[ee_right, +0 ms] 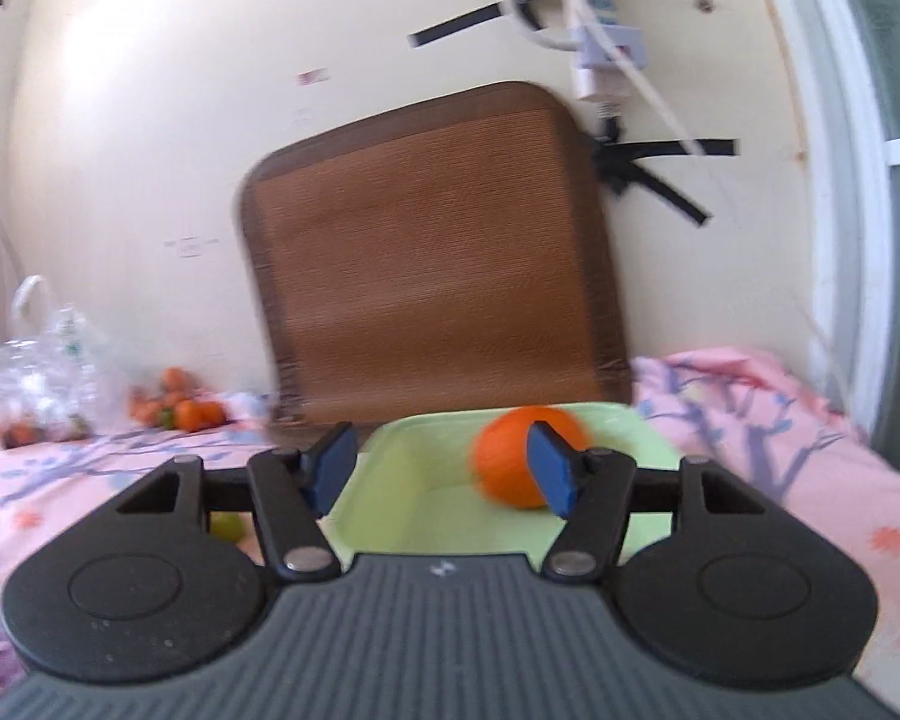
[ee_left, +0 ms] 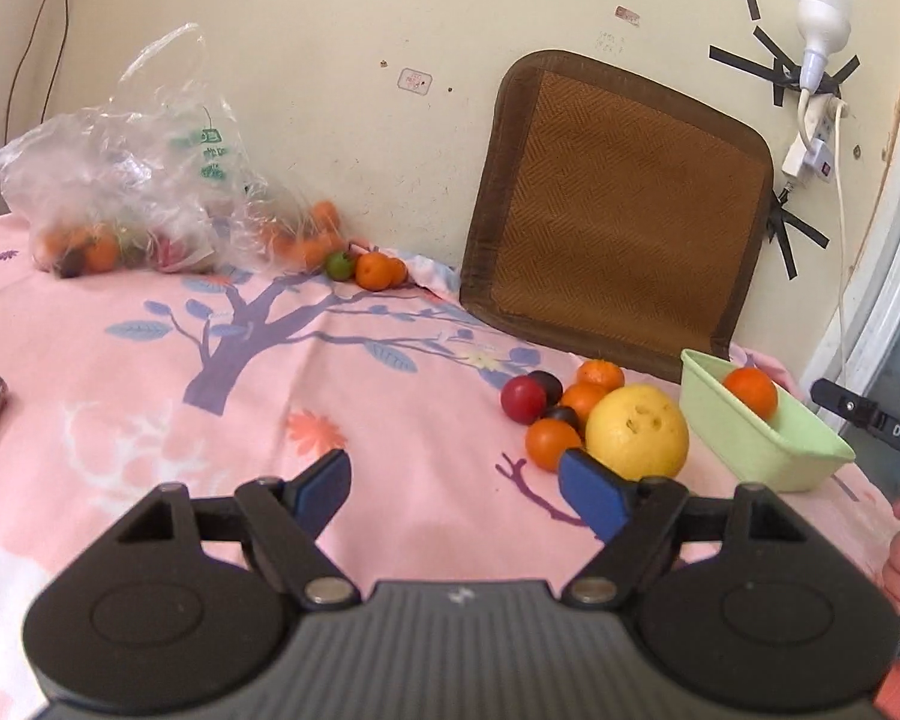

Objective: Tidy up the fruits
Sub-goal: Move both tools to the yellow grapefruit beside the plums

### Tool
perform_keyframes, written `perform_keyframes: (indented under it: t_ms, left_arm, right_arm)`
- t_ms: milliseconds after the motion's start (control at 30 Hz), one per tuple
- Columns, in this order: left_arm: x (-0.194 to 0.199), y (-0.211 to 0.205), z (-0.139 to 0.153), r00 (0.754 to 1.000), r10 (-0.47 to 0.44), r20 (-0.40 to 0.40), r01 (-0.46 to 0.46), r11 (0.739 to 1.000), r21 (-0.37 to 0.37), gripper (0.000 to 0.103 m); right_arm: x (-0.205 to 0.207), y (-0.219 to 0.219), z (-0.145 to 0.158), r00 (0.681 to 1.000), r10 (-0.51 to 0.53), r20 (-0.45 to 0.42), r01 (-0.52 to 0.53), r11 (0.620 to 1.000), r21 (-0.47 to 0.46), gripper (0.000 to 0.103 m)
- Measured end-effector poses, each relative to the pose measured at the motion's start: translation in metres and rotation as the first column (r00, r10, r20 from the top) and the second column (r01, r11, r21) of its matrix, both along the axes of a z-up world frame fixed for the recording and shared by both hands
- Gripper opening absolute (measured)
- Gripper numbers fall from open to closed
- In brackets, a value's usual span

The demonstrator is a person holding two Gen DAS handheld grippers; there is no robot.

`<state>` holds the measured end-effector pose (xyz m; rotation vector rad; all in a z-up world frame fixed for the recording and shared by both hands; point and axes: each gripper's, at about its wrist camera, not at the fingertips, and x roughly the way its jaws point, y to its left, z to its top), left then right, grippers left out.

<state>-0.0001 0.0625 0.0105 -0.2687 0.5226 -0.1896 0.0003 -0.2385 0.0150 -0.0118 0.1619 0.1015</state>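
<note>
Right gripper (ee_right: 441,468): jaws spread wide over the green tray (ee_right: 390,516), pinching nothing. One orange (ee_right: 504,462) lies inside the tray, against the right blue pad, partly hidden by it and motion-blurred. Left gripper (ee_left: 459,489): jaws spread, empty. Left of the tray, a loose cluster (ee_left: 570,414): smooth oranges, dark red plums, one large dimpled yellow fruit (ee_left: 637,432). Beyond the tray, a crinkled clear plastic bag (ee_left: 120,180) holds more fruit, indistinct. Pink printed sheet (ee_left: 330,372) underneath.
</note>
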Motion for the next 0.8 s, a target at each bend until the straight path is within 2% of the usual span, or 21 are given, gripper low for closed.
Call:
perform_keyframes:
  t_ms: [133, 233, 400, 533, 667, 800]
  left_arm:
    - [-0.004, 0.001, -0.002, 0.999, -0.024, 0.021, 0.025, 1.000, -0.013, 0.079]
    - [-0.007, 0.008, -0.004, 0.999, -0.030, 0.036, 0.033, 0.997, -0.066, 0.079]
    - [-0.006, 0.030, -0.008, 0.999, -0.016, 0.034, 0.022, 0.979, -0.203, 0.079]
    - [-0.004, 0.037, -0.011, 1.000, -0.012, 0.027, 0.019, 0.967, -0.253, 0.079]
    - [-0.004, 0.038, -0.011, 0.999, -0.020, 0.035, 0.028, 0.965, -0.260, 0.079]
    - [-0.004, 0.038, -0.012, 0.999, -0.026, 0.037, 0.035, 0.962, -0.269, 0.079]
  right_arm:
    - [-0.003, 0.038, -0.002, 0.988, 0.145, -0.055, -0.143, 0.989, 0.023, 0.065]
    - [0.009, 0.063, -0.006, 0.957, 0.257, -0.133, -0.252, 0.966, 0.049, 0.065]
    - [0.036, 0.090, -0.016, 0.921, 0.303, -0.245, -0.304, 0.952, 0.035, 0.066]
    - [0.055, 0.097, -0.023, 0.889, 0.321, -0.327, -0.319, 0.946, 0.061, 0.069]
    - [0.048, 0.102, -0.024, 0.885, 0.339, -0.318, -0.341, 0.939, 0.051, 0.068]
    - [0.024, 0.120, -0.022, 0.868, 0.403, -0.291, -0.432, 0.901, -0.040, 0.069]
